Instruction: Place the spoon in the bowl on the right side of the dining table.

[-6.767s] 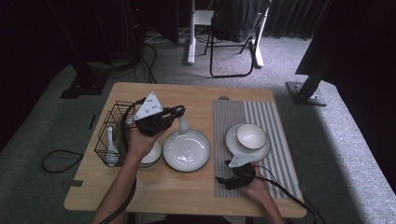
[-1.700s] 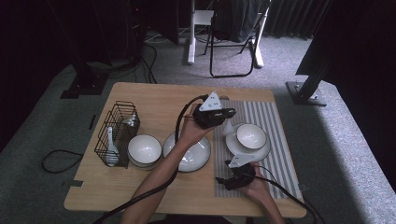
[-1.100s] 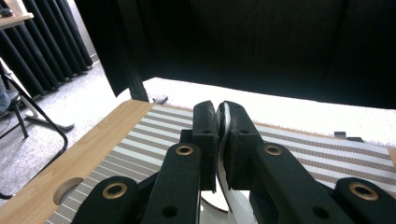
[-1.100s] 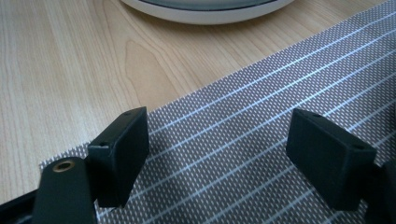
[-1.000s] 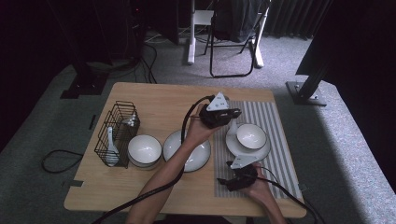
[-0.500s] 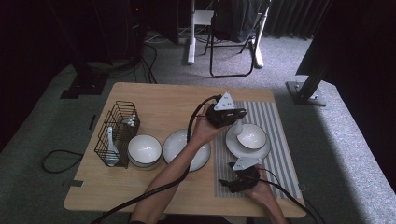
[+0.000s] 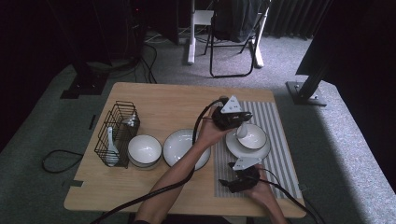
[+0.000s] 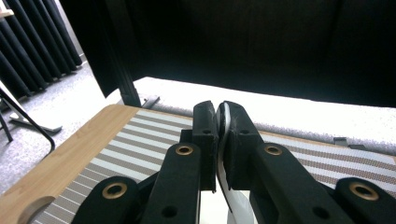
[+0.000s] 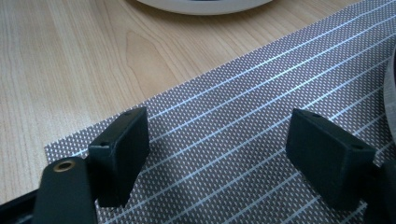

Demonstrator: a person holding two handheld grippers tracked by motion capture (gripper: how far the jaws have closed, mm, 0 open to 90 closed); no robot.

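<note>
My left gripper (image 7: 239,122) hangs over the white bowl (image 7: 254,136), which sits on a dark-rimmed plate (image 7: 240,150) on the striped mat (image 7: 275,123). Its jaws are shut on the handle of a white spoon (image 7: 242,130), whose scoop end dips toward the bowl. In the left gripper view the spoon handle (image 8: 226,140) is pinched edge-on between the two pads of the left gripper (image 8: 217,122). My right gripper (image 7: 226,183) lies on the mat's near left corner. In its own view the right gripper (image 9: 219,156) stands open with just mat (image 9: 224,116) between its jaws.
A black wire basket (image 7: 115,134) with another white spoon (image 7: 110,148) stands at the table's left. Beside it sit a white bowl (image 7: 144,150) and an empty white plate (image 7: 180,145). The plate's rim (image 9: 205,5) lies ahead of the right gripper. A folding chair (image 7: 233,37) stands beyond the table.
The left gripper carried the spoon from the basket side rightward across the table to above the bowl on the mat, and sank slightly. The right gripper stayed put.
</note>
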